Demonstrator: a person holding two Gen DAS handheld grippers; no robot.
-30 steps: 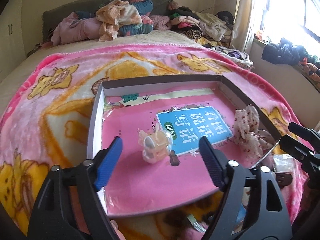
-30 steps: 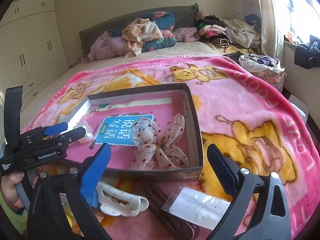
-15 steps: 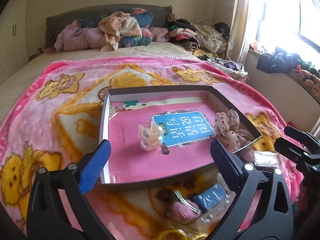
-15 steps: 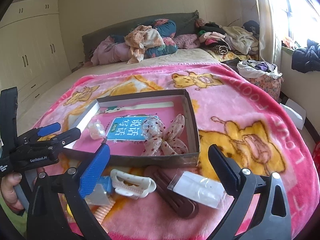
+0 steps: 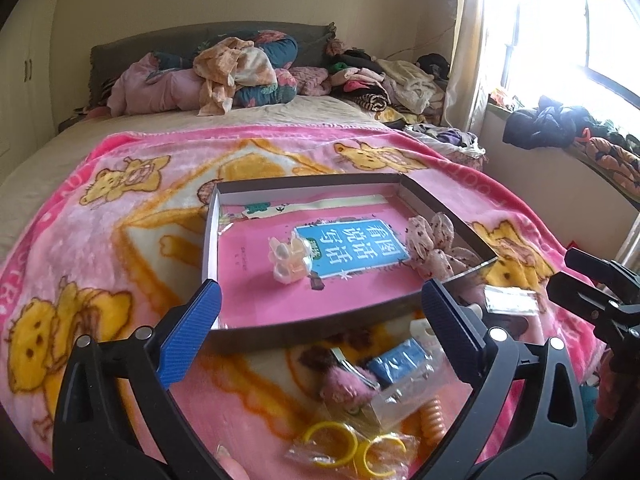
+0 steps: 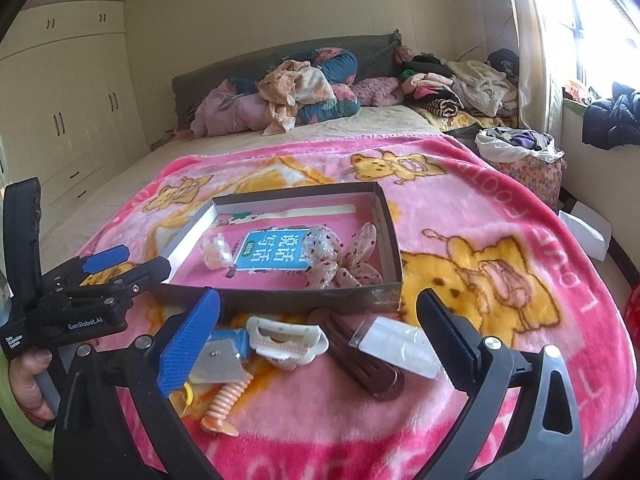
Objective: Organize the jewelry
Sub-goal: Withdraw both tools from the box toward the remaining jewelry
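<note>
With a pale hair claw (image 5: 289, 260) and a spotted bow (image 5: 434, 246) already in the shallow box (image 5: 210, 236) on the bed, the next pick should come from the loose pile (image 6: 288, 344) before it; left gripper (image 5: 320, 332) and right gripper (image 6: 318, 334) fingers gape wide, empty.

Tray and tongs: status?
Both tongs, left and right, open, empty. Pale clip and bow in tray; other pieces loose on blanket. Nothing blocking.
</note>
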